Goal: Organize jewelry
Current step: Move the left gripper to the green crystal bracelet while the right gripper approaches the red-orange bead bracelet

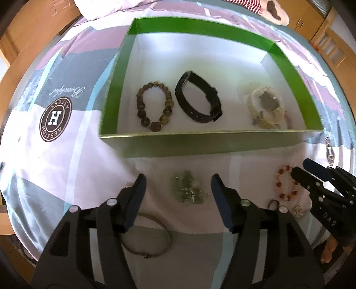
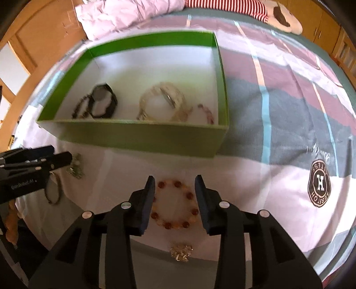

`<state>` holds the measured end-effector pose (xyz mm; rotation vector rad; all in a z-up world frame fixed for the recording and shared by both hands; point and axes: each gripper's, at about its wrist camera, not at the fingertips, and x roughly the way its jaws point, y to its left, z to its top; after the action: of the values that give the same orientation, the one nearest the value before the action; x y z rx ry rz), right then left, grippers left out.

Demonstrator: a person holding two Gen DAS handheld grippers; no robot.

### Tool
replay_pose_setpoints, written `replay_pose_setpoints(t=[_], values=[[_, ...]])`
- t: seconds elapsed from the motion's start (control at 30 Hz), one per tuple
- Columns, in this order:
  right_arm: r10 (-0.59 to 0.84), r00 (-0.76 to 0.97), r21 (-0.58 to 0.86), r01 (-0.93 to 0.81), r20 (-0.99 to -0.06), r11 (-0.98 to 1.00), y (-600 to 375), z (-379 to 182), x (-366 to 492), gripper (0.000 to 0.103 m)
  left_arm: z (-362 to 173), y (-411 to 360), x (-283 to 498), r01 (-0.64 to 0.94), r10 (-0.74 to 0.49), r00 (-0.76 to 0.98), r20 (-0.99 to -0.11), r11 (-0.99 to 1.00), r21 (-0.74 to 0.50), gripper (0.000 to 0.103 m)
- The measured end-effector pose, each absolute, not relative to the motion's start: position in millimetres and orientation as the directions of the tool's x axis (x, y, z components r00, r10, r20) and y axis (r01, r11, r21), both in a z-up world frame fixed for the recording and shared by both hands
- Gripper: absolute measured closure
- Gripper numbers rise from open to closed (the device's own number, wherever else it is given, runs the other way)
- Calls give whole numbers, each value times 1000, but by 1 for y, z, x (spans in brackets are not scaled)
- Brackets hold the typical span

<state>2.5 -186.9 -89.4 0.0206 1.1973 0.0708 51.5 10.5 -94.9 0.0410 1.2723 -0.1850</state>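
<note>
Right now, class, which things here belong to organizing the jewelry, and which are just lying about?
Part of the job:
green cardboard box
dark brown bead bracelet
black strap watch
orange bead bracelet
pale green jewelry cluster
thin metal bangle

Lying about:
patchwork bedsheet with round H logo
red-and-white striped soft toy
pink duvet

Inside the green box (image 1: 222, 142) lie a brown bead bracelet (image 1: 154, 106), black watch (image 1: 198, 100) and white watch (image 1: 265, 106); an orange bead bracelet (image 2: 174, 204) lies flat on the bed.

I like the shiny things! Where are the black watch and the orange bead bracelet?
black watch (image 1: 198, 101): left wrist view, on the strap's right side.
orange bead bracelet (image 2: 177, 184): right wrist view, on a dark orange bead at the top.
</note>
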Motion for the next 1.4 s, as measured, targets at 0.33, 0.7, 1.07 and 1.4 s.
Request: replay_pose_setpoints(t=[0.33, 0.7, 1.07, 1.4], values=[[-5, 310, -13, -21, -951, 1000, -195, -107, 2, 66, -117, -2, 58, 182, -75, 235, -969, 983, -32, 43], [-21, 298, -37, -47, -954, 998, -193, -113, 0, 66, -115, -10, 53, 199, -55, 248, -967, 980, -4, 63], [-37, 301, -56, -55, -953, 997, -190, -114, 4, 57, -111, -23, 44, 225, -12, 270, -963, 973, 51, 80], [-12, 313, -47, -107, -950, 993, -178, -113, -5, 81, -108, -27, 41, 234, -1, 276, -961, 970, 66, 84]])
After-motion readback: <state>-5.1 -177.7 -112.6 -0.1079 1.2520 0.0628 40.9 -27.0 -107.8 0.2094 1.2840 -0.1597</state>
